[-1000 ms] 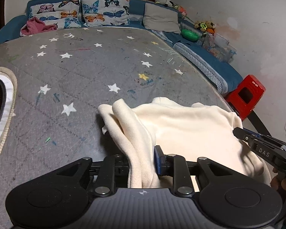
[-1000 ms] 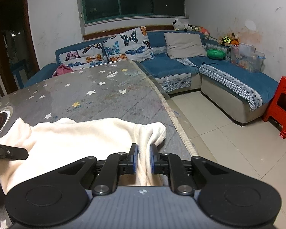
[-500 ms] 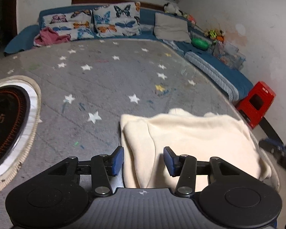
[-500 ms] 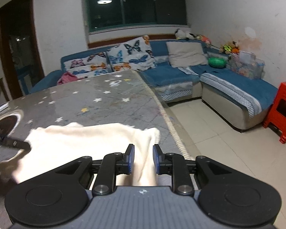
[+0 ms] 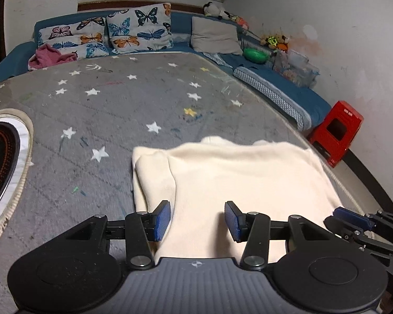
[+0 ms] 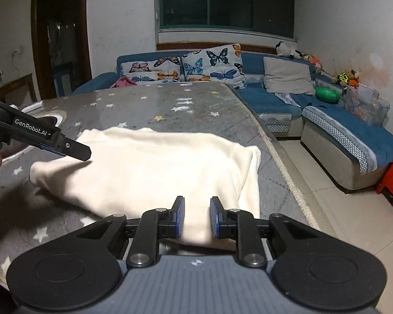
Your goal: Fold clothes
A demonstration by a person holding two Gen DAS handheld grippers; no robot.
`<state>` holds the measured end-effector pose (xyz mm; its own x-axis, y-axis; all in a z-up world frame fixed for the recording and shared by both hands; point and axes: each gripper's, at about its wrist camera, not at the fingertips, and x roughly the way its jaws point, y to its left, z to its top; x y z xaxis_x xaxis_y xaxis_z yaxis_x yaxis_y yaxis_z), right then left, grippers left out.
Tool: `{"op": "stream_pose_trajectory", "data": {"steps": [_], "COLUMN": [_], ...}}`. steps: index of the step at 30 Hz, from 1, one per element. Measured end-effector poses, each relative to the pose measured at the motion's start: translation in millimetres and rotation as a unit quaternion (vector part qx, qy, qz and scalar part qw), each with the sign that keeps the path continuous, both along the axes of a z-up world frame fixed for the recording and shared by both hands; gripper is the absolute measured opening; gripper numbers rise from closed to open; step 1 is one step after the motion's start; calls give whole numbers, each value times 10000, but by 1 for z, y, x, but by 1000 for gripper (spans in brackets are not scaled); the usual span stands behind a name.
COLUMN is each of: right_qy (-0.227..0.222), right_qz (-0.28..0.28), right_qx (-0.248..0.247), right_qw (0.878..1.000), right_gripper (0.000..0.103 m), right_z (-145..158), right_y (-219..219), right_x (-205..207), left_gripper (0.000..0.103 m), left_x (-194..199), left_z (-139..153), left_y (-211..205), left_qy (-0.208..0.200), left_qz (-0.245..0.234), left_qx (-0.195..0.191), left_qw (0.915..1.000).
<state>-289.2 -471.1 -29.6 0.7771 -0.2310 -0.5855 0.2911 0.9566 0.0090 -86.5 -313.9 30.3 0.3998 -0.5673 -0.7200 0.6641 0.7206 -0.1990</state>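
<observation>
A cream garment (image 5: 238,172) lies folded into a rough rectangle on the grey star-patterned table cover (image 5: 112,110), at the near right of the table and close to its right edge. Its left side shows stacked layers where a sleeve or side panel has been turned in, which suggests that at least one fold is complete. The left gripper (image 5: 196,219) stands over the near left part of the cloth with its jaws fairly wide; the blue pads flank the fabric but do not press on it, so nothing is held. The right gripper (image 6: 196,216) sits at the near right corner with a narrower gap, and cloth shows between its pads without visible pinching, so the garment rests on the table unsupported by either tool. With both grippers apart from the fabric at the near edge, the cloth appears to have been set down so that it settles flat. A round inset burner (image 5: 2,167) occupies the left of the table, well apart from the garment. Beyond the far edge stands a blue sofa (image 6: 280,99) with butterfly cushions (image 6: 212,64); a red stool (image 5: 335,130) stands on the floor to the right.
</observation>
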Motion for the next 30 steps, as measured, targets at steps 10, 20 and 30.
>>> {"op": "stream_pose_trajectory", "data": {"steps": [10,20,30], "right_qy": [-18,-31,68], "right_qz": [334,542,554], "right_qx": [-67,-160,194], "right_qw": [9994,9984,9983], "right_gripper": [21,21,20], "right_z": [10,30,31], "right_y": [9,-4,-38], "right_x": [4,30,103], "left_gripper": [51,51,51], "left_x": [-3,-9,-6], "left_z": [-6,6,-1], "left_y": [3,-4,-4], "left_qy": [-50,-181,-240], "left_qz": [-46,-162,-239], "left_qx": [-2,-85,-2], "left_qw": [10000,9997,9994]}}
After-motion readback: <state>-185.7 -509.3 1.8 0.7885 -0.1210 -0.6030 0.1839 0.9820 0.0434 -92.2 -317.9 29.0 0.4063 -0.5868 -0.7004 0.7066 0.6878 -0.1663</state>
